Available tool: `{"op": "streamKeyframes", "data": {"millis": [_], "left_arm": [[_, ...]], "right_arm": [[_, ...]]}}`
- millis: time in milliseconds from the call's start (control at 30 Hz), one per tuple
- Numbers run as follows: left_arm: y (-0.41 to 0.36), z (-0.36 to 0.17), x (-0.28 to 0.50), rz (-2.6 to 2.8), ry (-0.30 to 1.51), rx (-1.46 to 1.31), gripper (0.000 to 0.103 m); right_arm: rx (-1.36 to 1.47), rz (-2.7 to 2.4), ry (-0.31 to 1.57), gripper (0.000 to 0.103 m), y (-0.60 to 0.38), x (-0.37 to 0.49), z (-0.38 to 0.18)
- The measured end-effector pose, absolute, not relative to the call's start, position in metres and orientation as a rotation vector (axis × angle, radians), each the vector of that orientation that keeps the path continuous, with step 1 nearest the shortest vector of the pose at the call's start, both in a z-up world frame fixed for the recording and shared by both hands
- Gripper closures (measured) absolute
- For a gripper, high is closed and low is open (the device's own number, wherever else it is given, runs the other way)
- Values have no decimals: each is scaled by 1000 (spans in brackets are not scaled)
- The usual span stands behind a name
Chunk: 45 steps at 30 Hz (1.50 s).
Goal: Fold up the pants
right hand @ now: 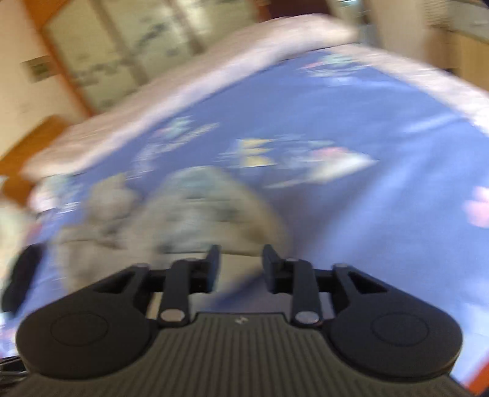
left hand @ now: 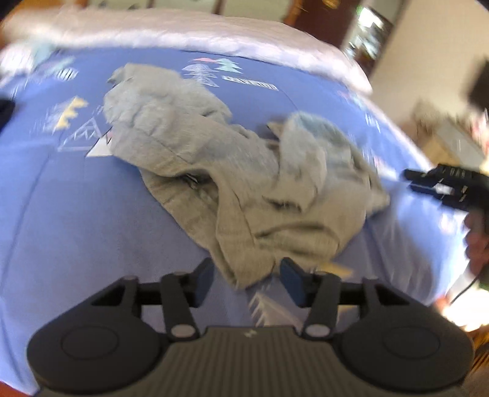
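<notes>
Left gripper (left hand: 247,276) fingers apart, nothing between them, nearest corner of grey pants (left hand: 232,171) just ahead at 12 o'clock; right gripper (right hand: 241,265) also spread and empty, pants heap just past its tips toward 11 o'clock, view smeared. Pants lie crumpled mid-bed on blue patterned sheet (left hand: 76,220), legs twisted, not yet flattened. Likely step: grab and spread. Best to pinch one edge layer only, waistband if found, pull outward low. White blanket (left hand: 183,27) beyond at 12 o'clock

pants (left hand: 232,171): soft grey knit cloth, matt, rumpled. bedspread (left hand: 91,220): smooth blue printed fabric. left gripper (left hand: 247,274): matt black plastic, ribbed body, blue pads.
</notes>
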<state>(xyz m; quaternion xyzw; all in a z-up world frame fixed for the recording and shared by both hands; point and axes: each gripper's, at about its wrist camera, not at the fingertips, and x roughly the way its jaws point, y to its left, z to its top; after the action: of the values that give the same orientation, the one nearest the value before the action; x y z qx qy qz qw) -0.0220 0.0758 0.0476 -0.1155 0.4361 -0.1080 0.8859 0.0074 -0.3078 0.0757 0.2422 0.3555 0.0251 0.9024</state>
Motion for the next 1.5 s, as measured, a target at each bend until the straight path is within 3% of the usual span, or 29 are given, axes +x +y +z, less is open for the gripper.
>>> {"op": "streamKeyframes", "data": {"millis": [33,100,200,233,267,300,367,600,767,900,1100,1233,1500], "left_arm": [[77,46,-16,-214,904,-258,51],[72,39,-4,-179,918,-246,57],[59,21,15,-175,995,-226,99],[56,14,17,-156,1012,-205,99],[53,10,18,-141,1019,-182,99],[54,10,16,-143,1016,-184,99],[65,21,9,-139,998,-200,99],[168,88,-40,25,820,-329,100],[222,121,-77,126,733,-383,100],[234,119,-81,221,755,-335,100],[236,75,-73,294,889,-330,100],[232,70,-78,297,910,-337,100],[229,84,-66,292,899,-338,100]], "right_arm": [[519,103,740,46,-301,15,74],[551,190,770,41,-278,33,65],[542,269,879,41,-237,73,38],[540,294,923,47,-225,83,28],[549,333,980,83,-214,95,17],[562,348,1018,90,-209,100,13],[601,340,988,91,-213,102,25],[732,181,459,91,-333,70,160],[775,11,170,91,-406,19,221],[805,-117,150,91,-437,-12,213],[842,-311,334,91,-459,-8,130],[1138,-371,383,91,-484,-29,71],[1138,-347,245,88,-513,-40,117]]}}
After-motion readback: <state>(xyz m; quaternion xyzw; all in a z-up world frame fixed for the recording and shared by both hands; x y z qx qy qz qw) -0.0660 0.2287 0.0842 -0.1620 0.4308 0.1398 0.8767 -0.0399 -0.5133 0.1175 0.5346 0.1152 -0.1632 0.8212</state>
